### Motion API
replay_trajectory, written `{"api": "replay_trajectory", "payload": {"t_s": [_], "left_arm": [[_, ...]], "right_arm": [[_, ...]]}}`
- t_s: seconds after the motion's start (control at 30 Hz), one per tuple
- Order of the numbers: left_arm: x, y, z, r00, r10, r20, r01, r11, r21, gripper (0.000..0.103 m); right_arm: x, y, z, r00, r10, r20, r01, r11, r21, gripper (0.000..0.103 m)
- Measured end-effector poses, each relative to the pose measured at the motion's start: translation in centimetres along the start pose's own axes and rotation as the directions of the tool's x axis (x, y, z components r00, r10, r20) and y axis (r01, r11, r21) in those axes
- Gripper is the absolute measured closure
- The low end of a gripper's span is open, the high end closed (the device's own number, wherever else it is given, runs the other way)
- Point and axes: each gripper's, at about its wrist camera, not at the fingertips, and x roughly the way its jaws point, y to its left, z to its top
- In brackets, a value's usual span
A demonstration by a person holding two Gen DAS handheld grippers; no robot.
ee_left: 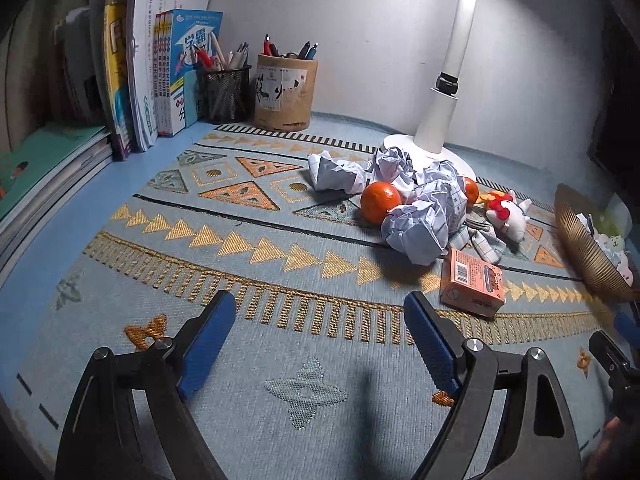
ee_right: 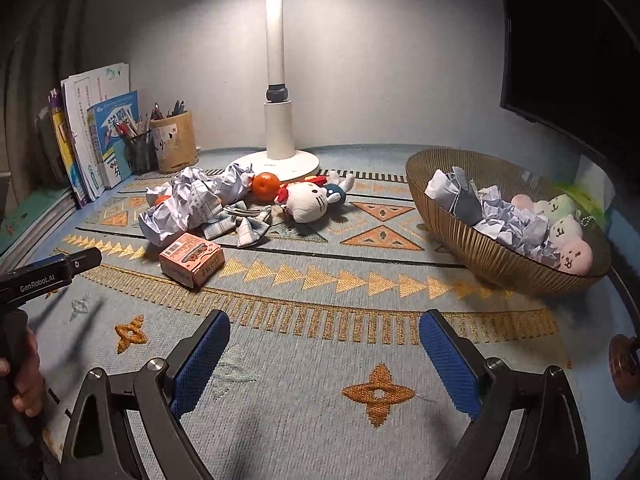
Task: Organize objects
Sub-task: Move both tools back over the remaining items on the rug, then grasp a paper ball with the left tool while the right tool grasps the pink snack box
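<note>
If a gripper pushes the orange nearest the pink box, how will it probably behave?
The orange is round and smooth, so it would probably roll across the flat mat. The crumpled paper touching it looks light and may not stop it. Its skin seems firm; a gentle grasp should hold.

I am looking at my grippers' blue pads (ee_left: 208, 344) on black arms. The mat (ee_right: 320, 280) is showing pale blue weave with gold and orange triangles and black lines. The tangerines (ee_left: 380, 202) are glowing orange among white, blue-gridded paper balls (ee_left: 420, 224). The small box (ee_right: 191, 258) is showing salmon pink. The plush cat (ee_right: 308, 200) is wearing white, red and blue. The ribbed bowl (ee_right: 480, 248) is gleaming gold-brown.
</note>
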Motion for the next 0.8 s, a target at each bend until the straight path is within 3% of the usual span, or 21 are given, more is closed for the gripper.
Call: {"api": "replay_trajectory", "payload": {"t_s": [0.17, 0.23, 0.33, 0.37, 0.4, 0.47, 0.5, 0.57, 0.67, 0.7, 0.8], "left_arm": [[-0.3, -0.3, -0.1, 0.999, -0.039, 0.008, 0.039, 0.999, 0.019, 0.018], [0.2, -0.8, 0.1, 0.998, -0.062, -0.029, 0.063, 0.997, 0.040, 0.018], [0.4, -1.5, 1.1, 0.989, -0.139, -0.057, 0.141, 0.990, 0.028, 0.018], [0.4, -1.9, 1.7, 0.988, -0.147, -0.049, 0.149, 0.989, 0.022, 0.018], [0.3, -2.3, 2.4, 0.989, -0.147, -0.031, 0.148, 0.989, 0.018, 0.018], [0.7, -3.1, 3.7, 0.988, -0.157, -0.010, 0.157, 0.988, -0.003, 0.018], [1.4, -3.6, 4.1, 0.986, -0.166, -0.029, 0.166, 0.986, -0.012, 0.018], [3.2, -4.8, 4.7, 0.979, -0.184, -0.087, 0.184, 0.983, -0.013, 0.018], [5.8, -6.2, 5.0, 0.980, -0.153, -0.129, 0.153, 0.988, -0.011, 0.018], [6.6, -6.5, 5.0, 0.979, -0.141, -0.149, 0.141, 0.990, -0.013, 0.018], [8.3, -6.6, 5.0, 0.974, -0.134, -0.182, 0.129, 0.991, -0.036, 0.019]], "right_arm": [[0.5, 0.2, 0.0, 1.000, 0.000, -0.027, 0.000, 1.000, -0.010, 0.008], [0.7, 0.3, 0.0, 0.999, 0.009, -0.038, -0.009, 1.000, -0.015, 0.008], [1.4, 0.5, 0.2, 0.995, 0.045, -0.086, -0.048, 0.998, -0.032, 0.008], [2.3, 0.7, 0.4, 0.984, 0.100, -0.149, -0.106, 0.994, -0.037, 0.008], [3.6, 0.7, 0.8, 0.946, 0.207, -0.247, -0.214, 0.977, 0.001, 0.008], [5.8, -0.3, 1.9, 0.831, 0.453, -0.323, -0.417, 0.891, 0.179, 0.008], [6.3, -0.5, 2.8, 0.806, 0.498, -0.320, -0.450, 0.867, 0.216, 0.008], [6.9, 0.4, 5.0, 0.794, 0.508, -0.333, -0.484, 0.861, 0.159, 0.008], [7.7, 3.1, 7.1, 0.831, 0.445, -0.334, -0.485, 0.874, -0.041, 0.008], [8.4, 4.0, 7.3, 0.831, 0.438, -0.342, -0.495, 0.864, -0.095, 0.008], [11.0, 5.8, 7.3, 0.793, 0.462, -0.396, -0.556, 0.815, -0.162, 0.008]]}}
